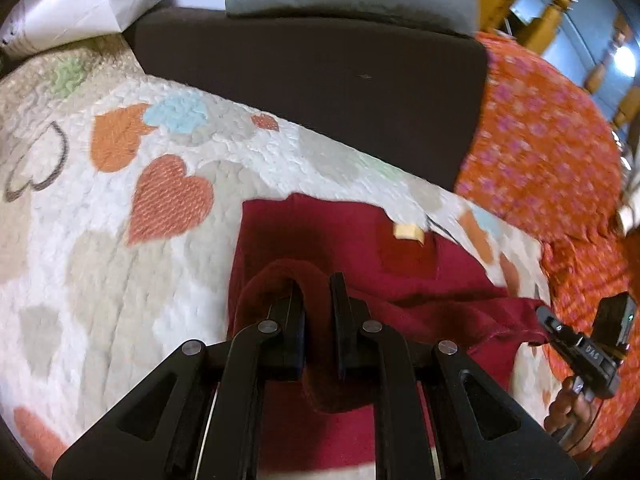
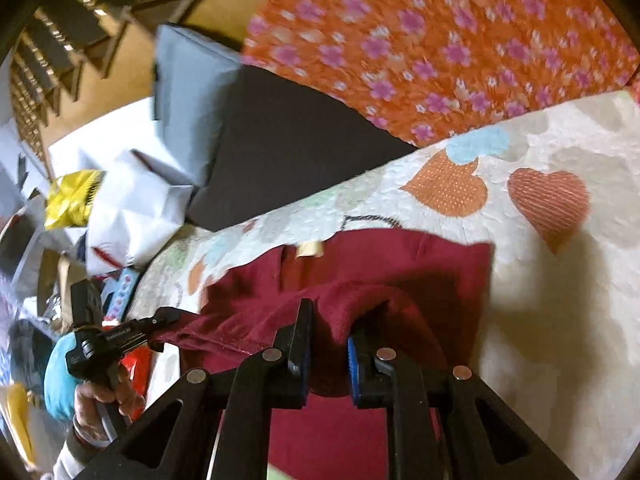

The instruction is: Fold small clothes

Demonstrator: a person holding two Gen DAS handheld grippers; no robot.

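A dark red garment (image 1: pixel 360 248) (image 2: pixel 380 264) lies partly lifted on a heart-patterned quilt (image 1: pixel 120 240) (image 2: pixel 560 300), with a tan label (image 1: pixel 408 234) (image 2: pixel 308 249) near its far edge. My left gripper (image 1: pixel 318 308) is shut on a rolled fold of its near edge, which bulges up between the fingers. My right gripper (image 2: pixel 330 332) is shut on another bunch of the same edge. Each view shows the other gripper: the right one (image 1: pixel 542 318) pinches a stretched corner, and so does the left one (image 2: pixel 160 318). The cloth hangs taut between them.
A dark cushion (image 1: pixel 320 92) (image 2: pixel 280 152) borders the quilt at the back, beside an orange flowered cloth (image 1: pixel 540 140) (image 2: pixel 440 40). White bags (image 1: pixel 80 0) (image 2: pixel 132 200), a yellow bag (image 2: pixel 72 196) and wooden furniture (image 1: pixel 560 12) stand beyond. A hand (image 2: pixel 100 396) holds the left gripper.
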